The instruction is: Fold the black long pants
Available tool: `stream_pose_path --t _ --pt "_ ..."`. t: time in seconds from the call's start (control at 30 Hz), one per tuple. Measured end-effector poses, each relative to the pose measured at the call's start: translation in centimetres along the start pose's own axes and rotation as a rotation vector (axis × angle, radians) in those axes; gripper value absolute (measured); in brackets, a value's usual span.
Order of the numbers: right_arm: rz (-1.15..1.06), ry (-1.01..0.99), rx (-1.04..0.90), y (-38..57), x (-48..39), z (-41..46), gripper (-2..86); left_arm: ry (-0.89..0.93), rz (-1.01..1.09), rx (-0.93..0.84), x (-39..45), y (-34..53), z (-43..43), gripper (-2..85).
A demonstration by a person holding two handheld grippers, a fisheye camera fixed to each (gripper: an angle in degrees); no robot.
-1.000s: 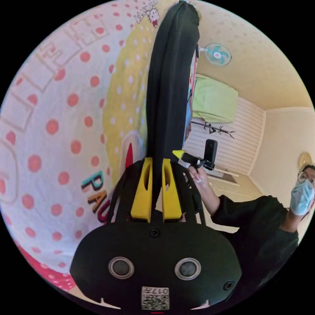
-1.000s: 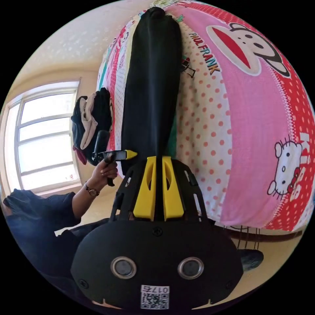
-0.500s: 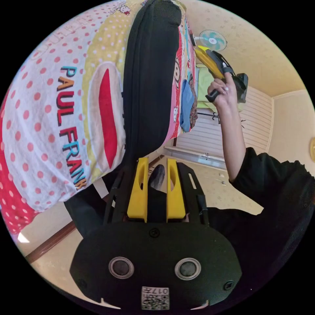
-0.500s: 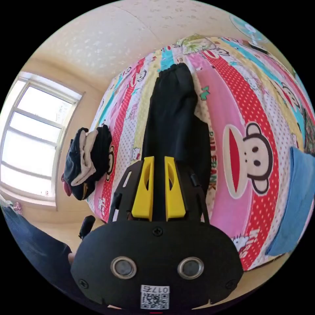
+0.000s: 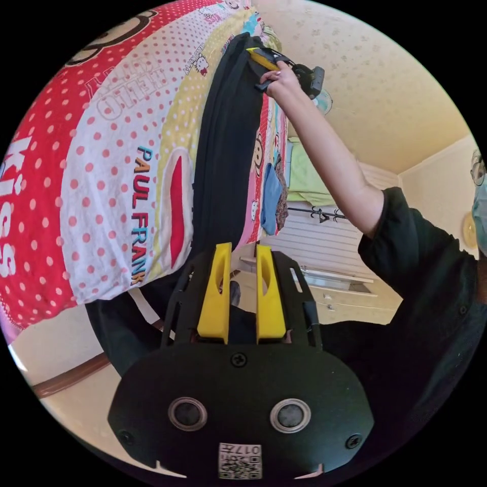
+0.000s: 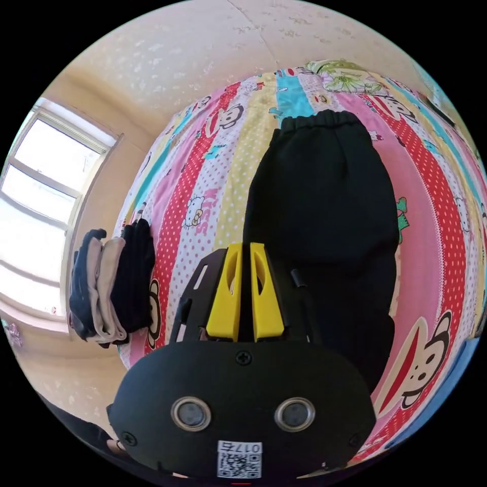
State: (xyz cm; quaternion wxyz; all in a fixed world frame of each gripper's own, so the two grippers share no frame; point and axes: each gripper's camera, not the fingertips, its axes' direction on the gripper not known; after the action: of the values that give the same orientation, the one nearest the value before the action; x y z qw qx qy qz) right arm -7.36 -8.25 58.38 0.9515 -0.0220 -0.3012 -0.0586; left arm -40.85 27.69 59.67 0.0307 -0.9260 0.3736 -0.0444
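The black long pants (image 6: 324,213) lay lengthwise on the patterned bedsheet (image 6: 203,203), waistband at the far end toward twelve o'clock in the right gripper view, the legs doubled back over the upper part so the fold sat near my end. In that view I noted the right gripper (image 6: 242,253) with its yellow jaws nearly together and black cloth between them; I judged them clamped on the pants' leg end. In the left gripper view the left gripper (image 5: 242,253) had its jaws slightly apart with nothing held, hanging off the bed edge; the right gripper appeared there at twelve o'clock, over the far end of the garment. A stack of folded clothes (image 6: 109,289) sat at nine o'clock in the right gripper view, well apart. My judgement: the leg end should be laid square to the waistband and kept taut before release, or the fold will skew.
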Motion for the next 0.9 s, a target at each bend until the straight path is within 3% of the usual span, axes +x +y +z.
stream_pose_path --t 0.17,0.33,0.5,0.57,0.67,0.9 --pt "-0.068 -0.054 -0.171 0.7 0.6 2.3 6.1 0.024 0.0 0.055 -2.5 -2.3 0.8 11.4" --pt "-0.163 -0.093 -0.082 7.3 2.6 -5.8 10.0 0.021 0.028 0.086 -5.2 -7.1 1.5 14.6" --pt "0.065 -0.136 -0.143 19.1 12.3 -12.7 13.6 0.02 0.057 -0.028 -7.5 -11.8 4.7 12.2" --pt "0.233 -0.272 -0.253 25.6 16.8 -13.5 14.5 0.079 0.074 -0.097 -7.9 -12.0 6.9 11.7" --pt "0.303 -0.484 -0.27 31.6 18.3 -14.0 14.4 0.058 0.077 -0.129 -8.0 -10.8 9.1 11.8" --pt "0.353 -0.718 -0.306 32.0 18.4 -10.8 9.1 0.099 0.074 -0.248 -9.5 -12.4 12.1 8.9"
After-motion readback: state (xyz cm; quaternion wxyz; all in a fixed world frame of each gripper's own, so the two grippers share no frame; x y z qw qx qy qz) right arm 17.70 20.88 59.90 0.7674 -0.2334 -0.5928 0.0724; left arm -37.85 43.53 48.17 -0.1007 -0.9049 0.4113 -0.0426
